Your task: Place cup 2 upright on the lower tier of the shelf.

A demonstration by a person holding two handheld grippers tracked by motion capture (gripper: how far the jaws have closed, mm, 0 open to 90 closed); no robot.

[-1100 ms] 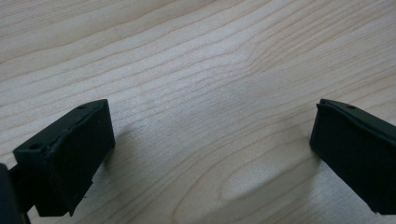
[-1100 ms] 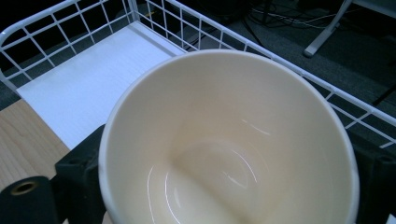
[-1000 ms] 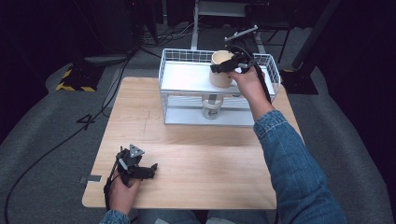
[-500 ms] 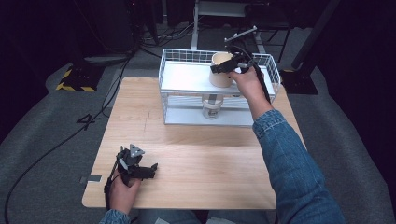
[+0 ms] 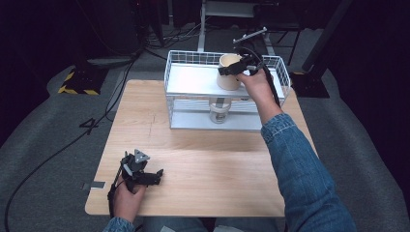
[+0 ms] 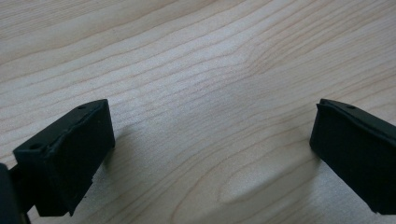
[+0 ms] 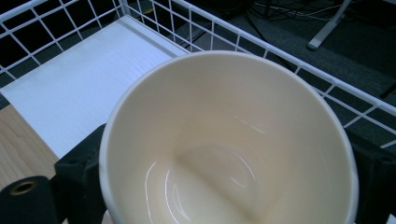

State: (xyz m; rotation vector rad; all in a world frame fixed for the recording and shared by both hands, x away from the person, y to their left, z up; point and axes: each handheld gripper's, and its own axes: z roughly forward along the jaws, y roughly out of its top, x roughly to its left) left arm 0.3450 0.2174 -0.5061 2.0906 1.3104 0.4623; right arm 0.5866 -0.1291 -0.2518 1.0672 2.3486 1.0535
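A person's right gripper [image 5: 238,68] is clamping a cream cup [image 5: 228,71] upright on the top shelf of a white wire rack [image 5: 193,79], while the left gripper [image 5: 145,175], jaws apart, is resting on the wooden table [image 5: 217,169].

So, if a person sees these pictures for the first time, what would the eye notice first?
Probably the cream cup, upright on the top shelf of the white wire rack at the far edge of the wooden table, with the right gripper closed around it. Next, the left gripper, open and low over the table's near left part.
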